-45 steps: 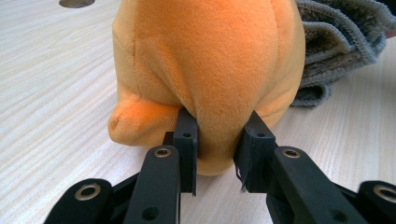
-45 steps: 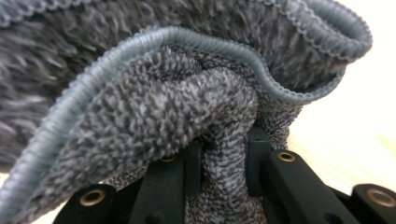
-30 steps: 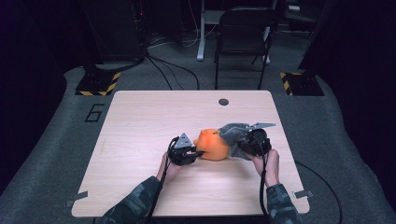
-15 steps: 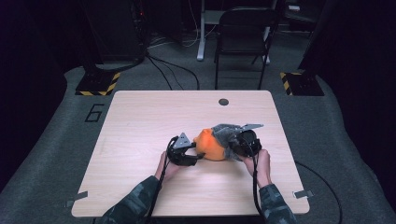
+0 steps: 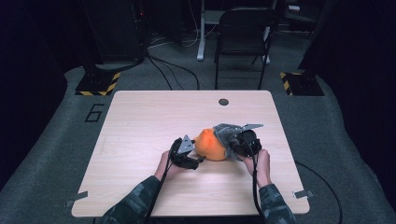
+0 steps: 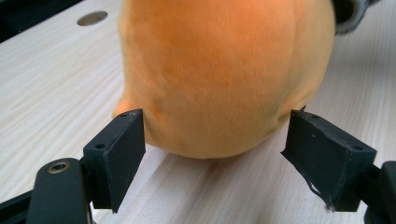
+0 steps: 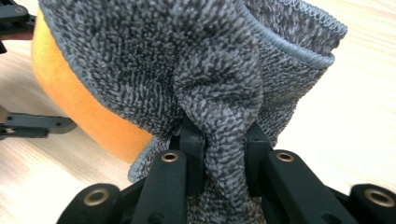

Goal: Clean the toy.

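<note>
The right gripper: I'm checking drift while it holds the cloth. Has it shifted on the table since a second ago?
Yes. In the high view, the right gripper, shut on the grey knitted cloth, has slid slightly left, away from the light wooden table's right edge.

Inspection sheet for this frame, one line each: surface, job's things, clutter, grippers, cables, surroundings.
Surface: light wooden table, round grommet hole.
Job's things: orange plush partly covered by grey cloth.
Clutter: nothing seen.
Grippers: left gripper has just been opening, pads either side of the plush, apart from it; right gripper clamped on bunched cloth.
Cables: one cable trails from each gripper.
Surroundings: black chair, dark carpet.
</note>
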`<state>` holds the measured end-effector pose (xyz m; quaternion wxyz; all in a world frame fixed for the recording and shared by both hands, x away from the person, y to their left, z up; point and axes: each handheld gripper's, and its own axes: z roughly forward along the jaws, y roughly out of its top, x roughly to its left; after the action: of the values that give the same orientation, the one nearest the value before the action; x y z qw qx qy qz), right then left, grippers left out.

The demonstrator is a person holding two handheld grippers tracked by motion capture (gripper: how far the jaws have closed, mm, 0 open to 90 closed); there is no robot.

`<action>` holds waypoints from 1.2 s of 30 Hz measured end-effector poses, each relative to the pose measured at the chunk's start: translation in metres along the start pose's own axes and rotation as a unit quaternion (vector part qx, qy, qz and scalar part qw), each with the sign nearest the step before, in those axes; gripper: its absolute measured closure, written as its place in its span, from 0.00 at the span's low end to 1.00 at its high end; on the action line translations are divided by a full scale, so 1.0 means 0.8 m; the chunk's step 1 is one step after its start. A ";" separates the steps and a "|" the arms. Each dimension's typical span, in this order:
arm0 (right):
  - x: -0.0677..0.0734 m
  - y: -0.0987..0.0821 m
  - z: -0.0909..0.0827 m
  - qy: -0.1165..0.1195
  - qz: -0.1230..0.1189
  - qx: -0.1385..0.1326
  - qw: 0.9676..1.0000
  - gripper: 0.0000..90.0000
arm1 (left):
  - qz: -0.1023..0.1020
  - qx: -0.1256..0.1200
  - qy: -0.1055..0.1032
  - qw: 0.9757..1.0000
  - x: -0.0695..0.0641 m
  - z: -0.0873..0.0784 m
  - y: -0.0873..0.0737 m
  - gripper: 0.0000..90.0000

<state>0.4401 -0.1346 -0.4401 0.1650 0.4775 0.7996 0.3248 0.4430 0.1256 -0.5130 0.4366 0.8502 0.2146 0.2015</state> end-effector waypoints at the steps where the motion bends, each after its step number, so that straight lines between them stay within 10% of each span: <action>1: 0.000 0.000 0.000 0.000 0.001 0.001 1.000 0.84 | 0.011 0.004 0.007 1.000 -0.001 0.003 -0.002 0.22; 15: -0.007 -0.005 0.003 0.004 0.014 0.000 1.000 0.84 | 0.044 -0.021 0.019 0.999 -0.005 0.014 0.000 0.32; 28: -0.007 -0.006 0.004 0.011 0.013 -0.008 1.000 0.85 | 0.044 -0.023 0.009 0.999 -0.005 0.016 -0.002 0.74; 36: -0.046 -0.016 -0.044 -0.012 0.048 -0.043 0.998 0.85 | 0.024 -0.025 0.005 0.999 -0.001 0.014 -0.005 0.80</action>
<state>0.4296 -0.1834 -0.4247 0.1792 0.5112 0.7591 0.3609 0.4480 0.1199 -0.5225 0.4516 0.8429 0.1908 0.2217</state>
